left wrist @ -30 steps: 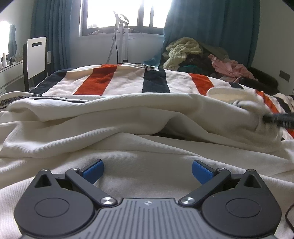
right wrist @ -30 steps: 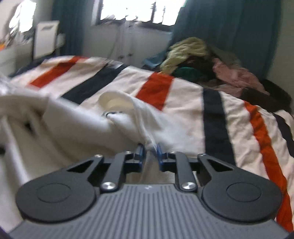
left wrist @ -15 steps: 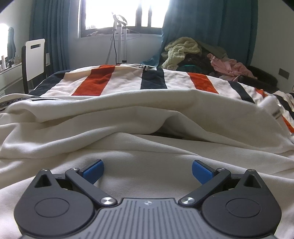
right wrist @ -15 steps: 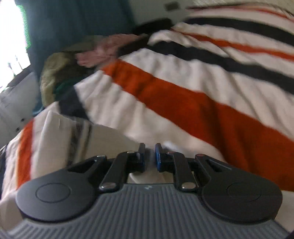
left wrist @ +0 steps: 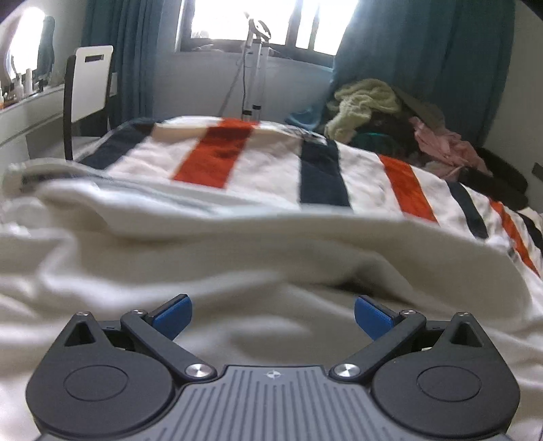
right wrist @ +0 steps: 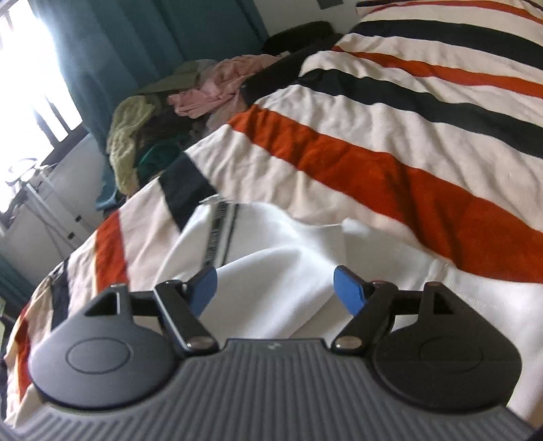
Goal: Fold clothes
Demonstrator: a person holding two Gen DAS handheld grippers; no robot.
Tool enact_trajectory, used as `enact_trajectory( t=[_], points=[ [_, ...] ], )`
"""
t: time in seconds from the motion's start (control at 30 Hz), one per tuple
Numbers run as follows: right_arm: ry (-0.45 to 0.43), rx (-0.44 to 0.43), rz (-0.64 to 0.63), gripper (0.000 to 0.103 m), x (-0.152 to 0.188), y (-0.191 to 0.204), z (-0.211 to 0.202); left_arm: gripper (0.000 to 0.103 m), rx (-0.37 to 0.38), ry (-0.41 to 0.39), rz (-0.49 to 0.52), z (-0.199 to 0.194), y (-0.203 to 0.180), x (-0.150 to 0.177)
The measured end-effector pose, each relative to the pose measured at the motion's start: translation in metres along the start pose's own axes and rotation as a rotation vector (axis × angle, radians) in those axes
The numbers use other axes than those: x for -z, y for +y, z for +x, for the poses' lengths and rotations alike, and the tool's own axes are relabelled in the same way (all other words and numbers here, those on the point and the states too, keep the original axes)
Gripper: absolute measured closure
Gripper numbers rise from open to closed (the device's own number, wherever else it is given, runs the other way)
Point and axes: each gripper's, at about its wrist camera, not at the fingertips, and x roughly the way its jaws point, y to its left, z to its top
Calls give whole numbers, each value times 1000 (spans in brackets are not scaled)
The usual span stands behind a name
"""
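Your left tool [left wrist: 273, 313] stands wide, its blue pads [left wrist: 173, 313] well apart and gripping nothing, low over the cream garment [left wrist: 237, 257] that lies rumpled across the near part of the bed. Your right tool [right wrist: 275, 288] is likewise spread wide and holds nothing; between its blue pads [right wrist: 348, 288] a folded flap of the same cream garment [right wrist: 271, 281] shows, lying on the bed just ahead of the fingers. Whether either tool touches the cloth cannot be told. In the right wrist view a dark-printed band [right wrist: 220, 234] runs along the garment's far edge, and the view is tilted. Beyond the garment in both views lies the striped bedspread [left wrist: 258, 166] in cream, orange and dark navy. At the far right end of the bed sits a heap of loose clothes [left wrist: 383, 115], pale yellow, pink and dark pieces together, also seen in the right wrist view [right wrist: 163, 122]. Behind it hang teal curtains [left wrist: 424, 61] beside a bright window [left wrist: 268, 20]. To the far left stands a white-backed chair [left wrist: 90, 84] at a white tabletop [left wrist: 27, 108] with small bottles, too blurred to identify.
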Motion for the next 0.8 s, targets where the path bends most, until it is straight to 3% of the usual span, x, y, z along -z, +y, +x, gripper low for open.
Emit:
enact_trajectory(
  t=[0.1,0.2,0.33,0.4,0.5,0.63,0.67,0.77,0.8],
  points=[
    [6,13,11,26,1,5,-9,1,-14,-38,81,9,28,-39],
    [7,11,57,26,2,5,-14,2,15,-25,235,42,50,-77],
    [-20,19,54,26,6,13,-12,5,91,89,380,101,62,-107],
    [-35,43,27,26,8,19,-6,13,143,163,436,132,64,-115],
    [-53,74,2,26,8,23,5,15,221,275,518,179,66,-127],
    [-84,109,-4,26,6,22,16,16,361,358,670,197,44,-122],
    [-93,118,-5,26,6,22,18,21,390,369,713,199,37,-121],
    [-95,130,-10,26,6,22,27,53,390,338,716,190,30,-126],
    [-96,134,-7,26,6,21,28,69,388,326,714,187,27,-128]
  ],
)
